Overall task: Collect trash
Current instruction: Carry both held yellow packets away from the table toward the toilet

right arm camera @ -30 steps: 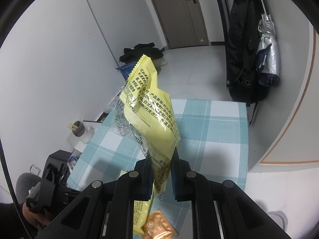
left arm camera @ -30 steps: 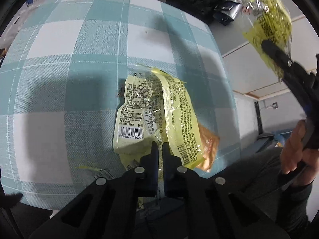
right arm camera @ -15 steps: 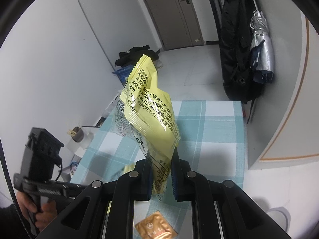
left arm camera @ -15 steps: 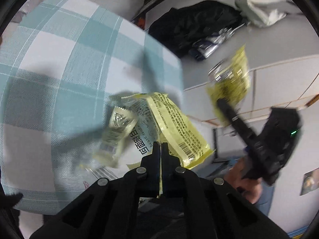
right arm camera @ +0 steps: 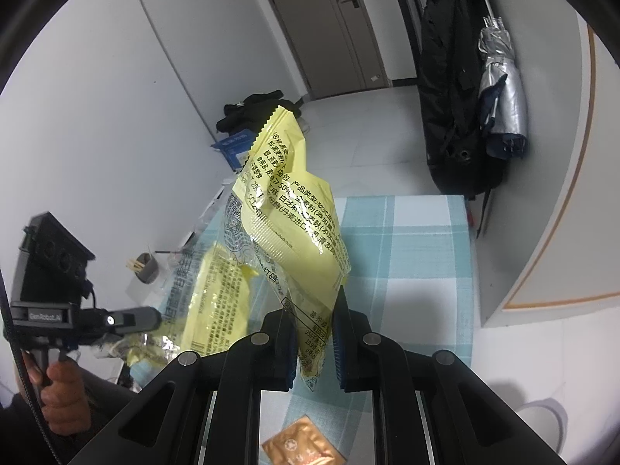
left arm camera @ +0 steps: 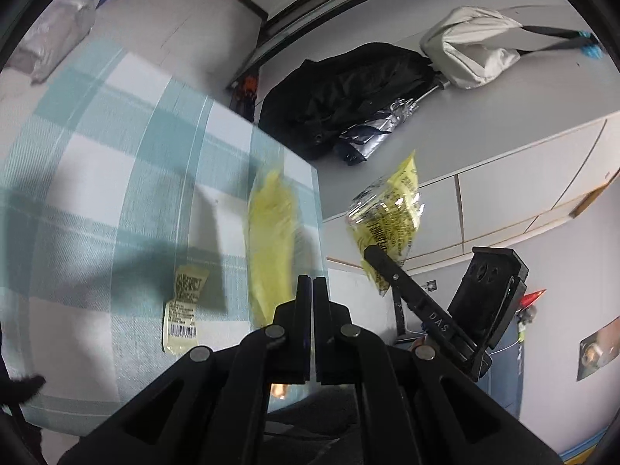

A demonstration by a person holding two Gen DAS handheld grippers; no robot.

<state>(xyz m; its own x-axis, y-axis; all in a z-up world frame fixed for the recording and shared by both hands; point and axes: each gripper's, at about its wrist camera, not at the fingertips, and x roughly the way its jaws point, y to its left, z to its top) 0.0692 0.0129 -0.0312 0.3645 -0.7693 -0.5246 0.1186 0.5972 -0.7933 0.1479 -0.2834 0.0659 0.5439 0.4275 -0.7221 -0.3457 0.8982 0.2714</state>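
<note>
2 yellow wrappers are off the table on my feeds, 1 per gripper. My right gripper has its fingers clamped on the lower end of a crinkled yellow wrapper printed with black text, which stands upright above the fingers, over the teal-and-white checked tablecloth. The left wrist view shows that same wrapper pinched at the tip of the right gripper's finger, beyond the table's edge.

My left gripper has its fingers pressed together with almost no gap, and a second yellow wrapper, motion-blurred, rises from them. The right wrist view shows it hanging at the left gripper's tip, so I read that gripper as closed on it. The person's left hand grips the handle low at the left, and the tool points level across the table's near-left corner.

Containers: I see only 1, a small grey cup beside the table with thin sticks standing in it.

On the cloth, 1 small pale-yellow packet with a barcode lies flat, just left of the left gripper's fingers. 1 orange-brown sachet lies on the cloth under the right gripper. A black coat and a folded silver umbrella hang beyond the table's far end.
</note>
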